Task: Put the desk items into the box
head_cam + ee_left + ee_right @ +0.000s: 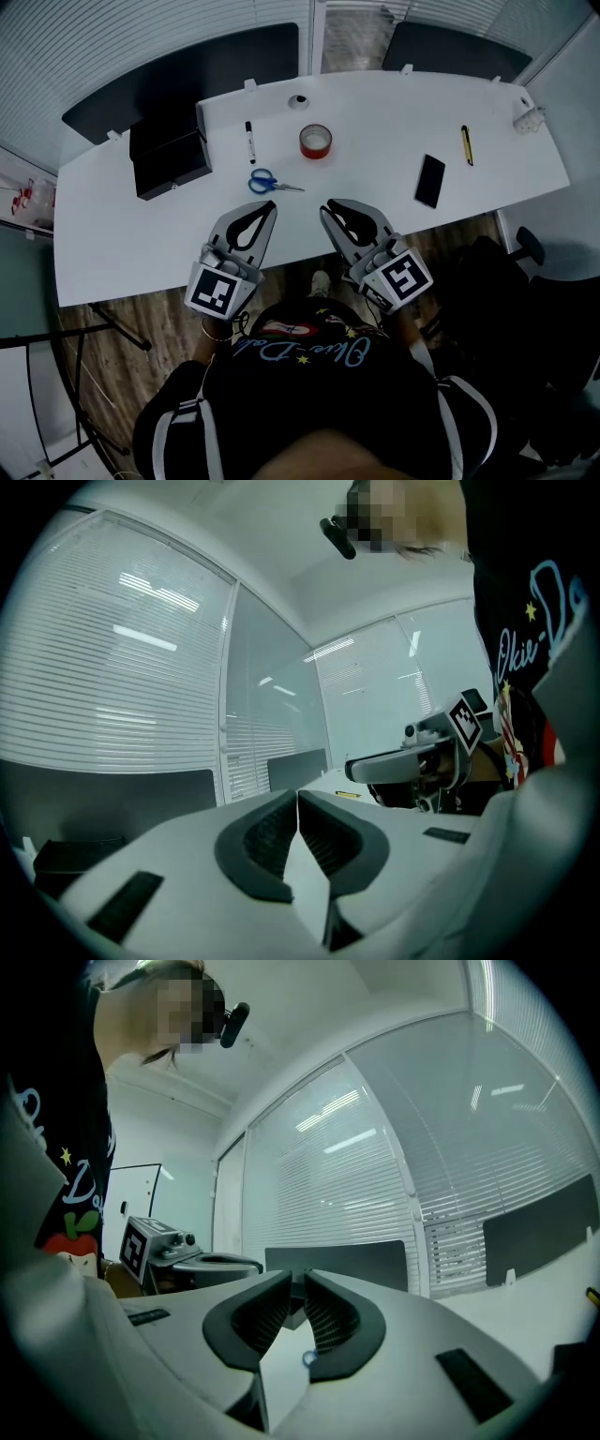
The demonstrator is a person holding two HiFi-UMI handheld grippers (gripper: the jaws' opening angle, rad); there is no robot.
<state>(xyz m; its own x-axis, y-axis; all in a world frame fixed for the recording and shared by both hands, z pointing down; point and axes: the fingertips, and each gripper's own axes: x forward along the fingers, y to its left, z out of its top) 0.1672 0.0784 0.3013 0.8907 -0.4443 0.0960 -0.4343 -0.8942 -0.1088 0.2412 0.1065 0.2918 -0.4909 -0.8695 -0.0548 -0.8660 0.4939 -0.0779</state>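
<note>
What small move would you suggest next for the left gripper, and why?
Probably ease the left gripper forward toward the scissors while opening its fingers: the scissors lie just ahead of it, and the fingers are together with nothing between them.

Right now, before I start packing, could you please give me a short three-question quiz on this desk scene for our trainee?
1. True or false: in the head view, the phone lies to the right of the red tape roll.
2. Which item lies nearest the left gripper? A) phone B) blue scissors C) red tape roll
3. Fill in: in the head view, the black box stands at the ___ end of the desk.

Key: 1 true; 2 B; 3 left.
</note>
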